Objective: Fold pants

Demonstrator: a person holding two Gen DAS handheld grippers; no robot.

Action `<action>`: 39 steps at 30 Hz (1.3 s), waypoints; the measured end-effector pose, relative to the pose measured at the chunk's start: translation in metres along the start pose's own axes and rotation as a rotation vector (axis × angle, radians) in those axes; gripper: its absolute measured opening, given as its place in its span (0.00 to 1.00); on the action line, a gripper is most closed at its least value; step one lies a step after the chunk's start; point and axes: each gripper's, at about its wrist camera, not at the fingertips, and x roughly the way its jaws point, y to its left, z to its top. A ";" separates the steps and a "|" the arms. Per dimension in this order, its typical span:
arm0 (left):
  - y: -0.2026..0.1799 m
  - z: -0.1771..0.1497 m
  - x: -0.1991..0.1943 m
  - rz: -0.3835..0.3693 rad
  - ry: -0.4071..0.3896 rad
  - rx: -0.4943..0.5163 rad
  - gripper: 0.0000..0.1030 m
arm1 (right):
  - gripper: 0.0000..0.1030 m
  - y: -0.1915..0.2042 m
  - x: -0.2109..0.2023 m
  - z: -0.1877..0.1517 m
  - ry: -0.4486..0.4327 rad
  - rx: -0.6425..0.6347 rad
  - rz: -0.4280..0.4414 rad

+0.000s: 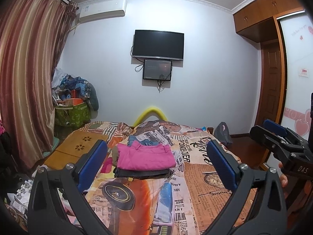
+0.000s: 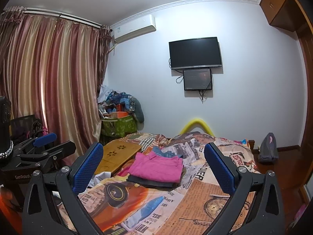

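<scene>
Folded pink pants (image 1: 145, 156) lie on top of a stack of folded dark and blue garments (image 1: 140, 172) on the bed, also seen in the right wrist view (image 2: 156, 166). My left gripper (image 1: 156, 152) is open and empty, held above the bed short of the stack. My right gripper (image 2: 153, 160) is open and empty too, also short of the stack. The right gripper shows at the right edge of the left wrist view (image 1: 277, 135); the left gripper shows at the left of the right wrist view (image 2: 47, 145).
The bed has a printed newspaper-and-car cover (image 1: 205, 186). A wooden lap tray (image 1: 78, 146) lies on its left side. A green bin piled with clutter (image 1: 72, 111) stands by the curtain (image 1: 25, 78). A grey bag (image 1: 223, 133) sits on the floor right.
</scene>
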 end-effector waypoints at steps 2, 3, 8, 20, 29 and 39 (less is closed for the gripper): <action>-0.001 0.000 0.000 0.002 -0.003 0.005 1.00 | 1.00 -0.001 0.000 0.000 0.000 0.001 0.000; -0.001 -0.001 0.000 0.002 -0.003 0.006 1.00 | 1.00 -0.001 0.000 0.000 0.000 0.001 0.000; -0.003 -0.001 0.000 -0.005 -0.002 0.009 1.00 | 1.00 -0.002 0.000 -0.001 0.000 0.004 -0.003; -0.004 0.000 -0.001 -0.016 -0.005 0.023 1.00 | 1.00 -0.004 -0.001 -0.002 0.002 0.009 -0.006; -0.006 -0.001 -0.002 -0.024 -0.007 0.030 1.00 | 1.00 -0.006 -0.002 0.000 0.002 0.014 -0.009; -0.007 -0.001 -0.001 -0.035 0.000 0.030 1.00 | 1.00 -0.008 -0.002 0.001 0.004 0.014 -0.013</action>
